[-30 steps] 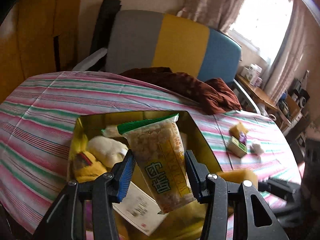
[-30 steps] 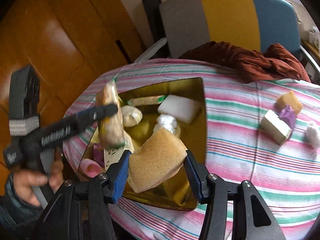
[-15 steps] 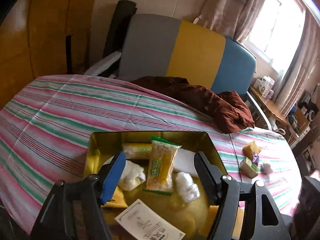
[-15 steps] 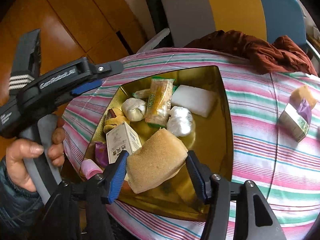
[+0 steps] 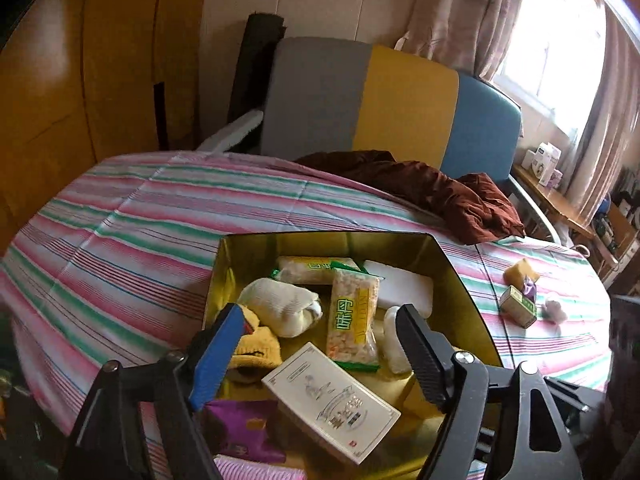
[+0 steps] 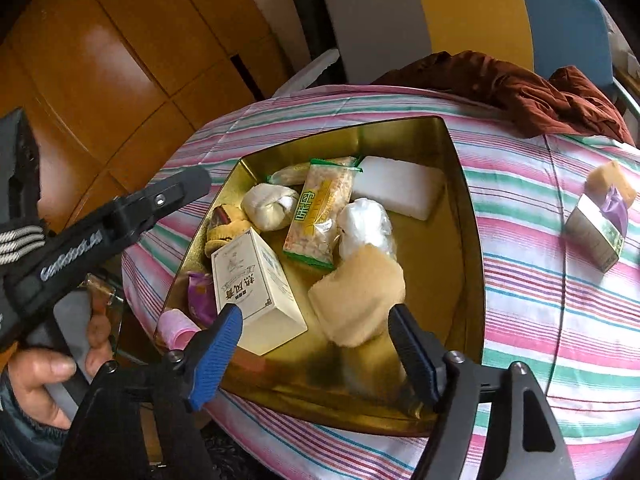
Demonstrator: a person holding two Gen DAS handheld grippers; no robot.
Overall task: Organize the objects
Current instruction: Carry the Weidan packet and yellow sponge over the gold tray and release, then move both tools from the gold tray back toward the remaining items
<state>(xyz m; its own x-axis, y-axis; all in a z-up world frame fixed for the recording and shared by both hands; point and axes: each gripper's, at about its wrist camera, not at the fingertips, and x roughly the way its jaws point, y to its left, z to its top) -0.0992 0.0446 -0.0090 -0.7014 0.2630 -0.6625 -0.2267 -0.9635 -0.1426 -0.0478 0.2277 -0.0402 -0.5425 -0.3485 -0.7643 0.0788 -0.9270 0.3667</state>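
A gold tin (image 6: 468, 216) sits on the striped tablecloth and holds several items. In it lie a snack packet (image 6: 320, 216), a white box (image 6: 252, 284), a white sponge (image 6: 400, 186) and a rolled sock (image 6: 268, 206). A tan sponge (image 6: 356, 292) lies in the tin just ahead of my right gripper (image 6: 314, 334), which is open and empty. My left gripper (image 5: 320, 330) is open and empty above the tin's near side; the snack packet (image 5: 352, 316) lies beyond it. The left gripper also shows in the right wrist view (image 6: 120, 216).
A small green box (image 6: 596, 236), a yellow sponge (image 6: 610, 178) and a purple wrapper (image 6: 616, 204) lie on the cloth to the right of the tin. A dark red cloth (image 5: 440, 196) lies at the table's far edge. A chair (image 5: 380, 100) stands behind.
The left gripper let the snack packet go into the tin and drew back. The right gripper opened and the tan sponge dropped into the tin.
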